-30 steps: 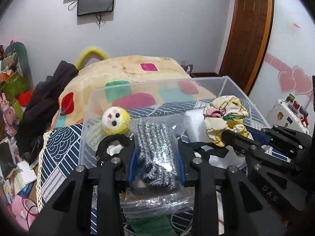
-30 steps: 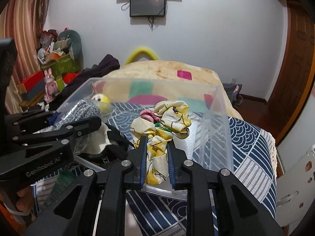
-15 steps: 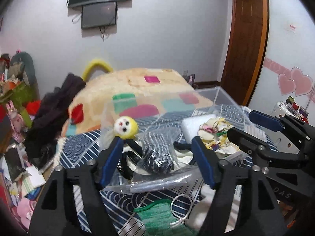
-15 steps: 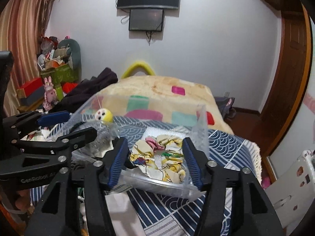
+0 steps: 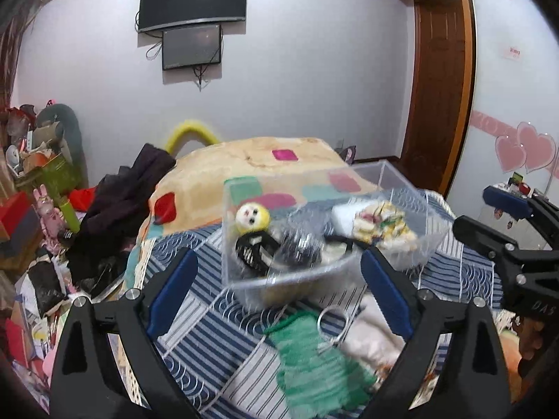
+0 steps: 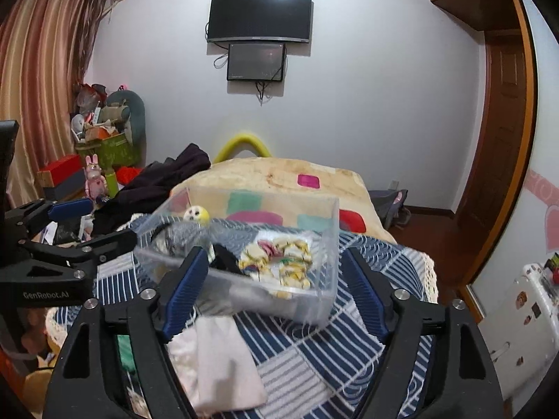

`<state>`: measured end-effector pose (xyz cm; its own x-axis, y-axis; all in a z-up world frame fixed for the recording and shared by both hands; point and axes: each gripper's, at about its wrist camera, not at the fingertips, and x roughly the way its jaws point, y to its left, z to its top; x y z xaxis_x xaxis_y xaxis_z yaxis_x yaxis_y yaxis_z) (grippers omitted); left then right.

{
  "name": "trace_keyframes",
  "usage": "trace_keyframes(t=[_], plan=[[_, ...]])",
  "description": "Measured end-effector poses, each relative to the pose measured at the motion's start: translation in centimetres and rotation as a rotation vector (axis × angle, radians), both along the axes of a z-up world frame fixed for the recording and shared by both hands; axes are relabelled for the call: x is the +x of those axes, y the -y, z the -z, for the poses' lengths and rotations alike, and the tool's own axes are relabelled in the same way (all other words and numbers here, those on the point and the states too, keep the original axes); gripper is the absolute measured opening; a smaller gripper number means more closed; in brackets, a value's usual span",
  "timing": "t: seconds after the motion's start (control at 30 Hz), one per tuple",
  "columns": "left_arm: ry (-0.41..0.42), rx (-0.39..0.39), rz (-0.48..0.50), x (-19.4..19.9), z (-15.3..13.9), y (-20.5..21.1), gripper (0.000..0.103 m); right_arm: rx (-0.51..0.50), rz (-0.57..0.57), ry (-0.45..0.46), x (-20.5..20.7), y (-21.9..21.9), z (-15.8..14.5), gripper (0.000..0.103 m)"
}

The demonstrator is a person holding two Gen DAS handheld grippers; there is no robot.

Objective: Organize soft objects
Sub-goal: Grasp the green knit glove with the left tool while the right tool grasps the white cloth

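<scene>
A clear plastic box [image 5: 394, 178] sits on the blue striped bedspread [image 5: 209, 328]; it also shows in the right wrist view [image 6: 325, 300]. Inside lie a yellow-headed doll [image 5: 252, 217], a bagged grey knit item [image 5: 300, 244] and a yellow floral cloth [image 5: 380, 225], which also shows in the right wrist view [image 6: 283, 262]. My left gripper [image 5: 279, 293] is open and empty, in front of the box. My right gripper [image 6: 276, 293] is open and empty, also short of the box. A green knit piece [image 5: 311, 359] and a white cloth [image 6: 216, 363] lie on the bed near the grippers.
A metal ring [image 5: 332, 317] lies by the green piece. A patchwork blanket [image 5: 265, 160] and dark clothes [image 5: 122, 199] are heaped behind the box. Clutter and boxes [image 6: 104, 153] stand at the left wall. A wooden door [image 6: 503, 132] is at the right.
Both grippers opened, leaving the bagged grey knit item and the floral cloth in the box, and drew back from it.
</scene>
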<state>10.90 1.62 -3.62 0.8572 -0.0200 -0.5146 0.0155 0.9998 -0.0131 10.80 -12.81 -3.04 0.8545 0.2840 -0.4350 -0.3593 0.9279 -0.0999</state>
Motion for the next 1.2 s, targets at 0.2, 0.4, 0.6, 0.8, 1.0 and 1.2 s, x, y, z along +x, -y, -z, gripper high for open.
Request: trace_keyframes(t=[0.2, 0.4, 0.6, 0.8, 1.0, 1.2], plan=[[-0.098, -0.018, -0.003, -0.9, 3.6, -0.5, 0.096, -0.009, 0.0, -0.094, -0.1, 0.3, 3.2, 0.079], [-0.208, -0.039, 0.033, -1.4, 7.7, -0.1, 0.076, 0.0, -0.036, -0.199, 0.1, -0.6, 5.9, 0.079], [-0.279, -0.059, 0.074, -0.8, 9.9, 0.5, 0.055, -0.015, -0.104, -0.297, 0.2, -2.0, 8.3, 0.078], [-0.288, -0.107, 0.114, -1.1, 11.1, 0.6, 0.027, -0.033, -0.135, -0.357, 0.1, -2.4, 10.1, 0.052], [-0.255, -0.084, 0.109, -1.9, 10.4, 0.6, 0.013, 0.0, -0.114, -0.361, -0.1, -1.2, 9.7, 0.012], [-0.206, -0.081, 0.087, -3.0, 9.0, -0.2, 0.013, 0.026, -0.089, -0.311, -0.9, 0.0, 8.2, 0.01]])
